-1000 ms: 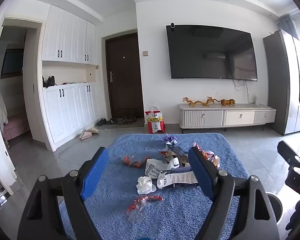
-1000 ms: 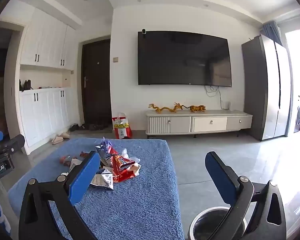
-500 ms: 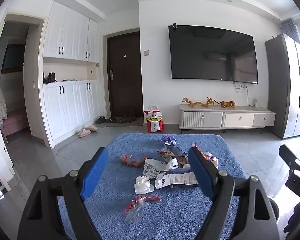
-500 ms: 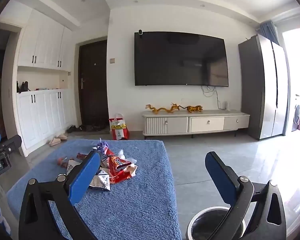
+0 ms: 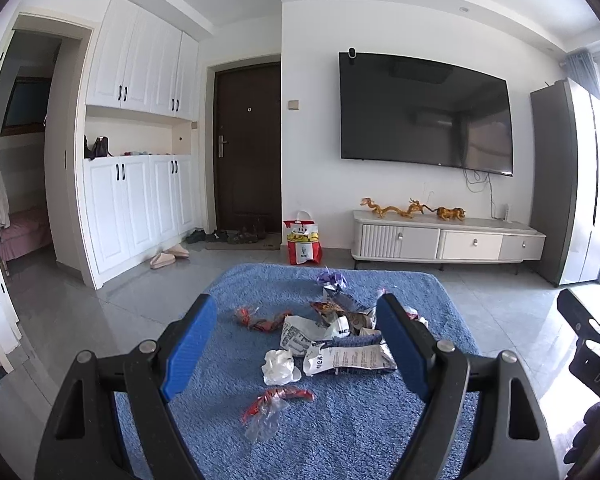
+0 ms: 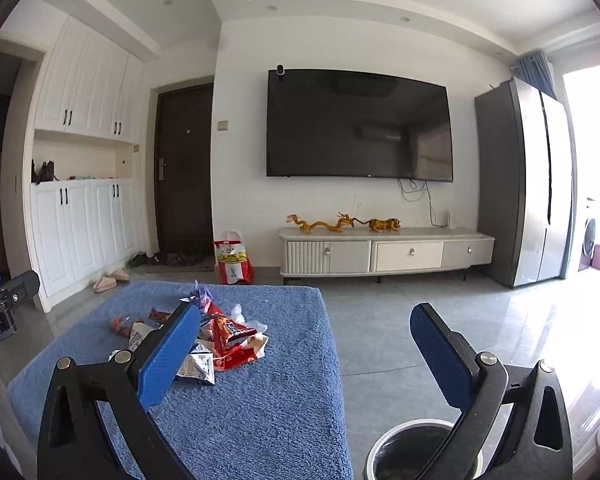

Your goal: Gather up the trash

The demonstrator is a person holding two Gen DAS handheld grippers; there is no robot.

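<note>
I see my left gripper wide open above the blue cloth; the trash pile lies on it; my right gripper is open too, empty, over the bin.

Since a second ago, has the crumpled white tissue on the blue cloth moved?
No. The crumpled white tissue still lies just left of the white printed wrapper on the blue cloth.

left gripper: black frame | blue pads | silver screws | right gripper: same build
</note>
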